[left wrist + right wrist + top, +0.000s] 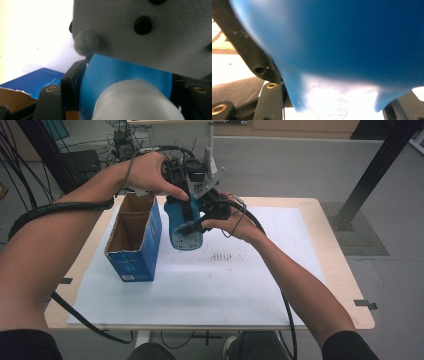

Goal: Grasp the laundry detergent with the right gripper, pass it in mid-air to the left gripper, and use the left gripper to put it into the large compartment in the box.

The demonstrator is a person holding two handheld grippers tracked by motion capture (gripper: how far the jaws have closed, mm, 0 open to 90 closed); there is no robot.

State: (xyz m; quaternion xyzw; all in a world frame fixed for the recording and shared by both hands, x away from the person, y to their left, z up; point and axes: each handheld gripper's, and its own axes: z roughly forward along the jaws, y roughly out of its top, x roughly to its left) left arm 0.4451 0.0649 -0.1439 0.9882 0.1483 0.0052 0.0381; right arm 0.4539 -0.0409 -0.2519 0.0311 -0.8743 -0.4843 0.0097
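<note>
A blue bottle (181, 231) with a white cap (136, 100) hangs in the air over the table, held by both grippers. My left gripper (181, 204) comes down from above and is shut on the bottle (120, 72) near its cap end. My right gripper (194, 225) reaches in from the right and is shut on the blue body (342, 37), which bulges between its black jaws. The grey plate (150, 32) of the right gripper sits just above the bottle in the left gripper view. Both hands meet over the back middle of the table.
An open blue cardboard box (135, 245) stands on the left of the table, just left of the bottle; its flap and side (32, 80) show under the left gripper. A white sheet (240, 285) covers most of the wooden table (332, 265). Cables trail from both grippers.
</note>
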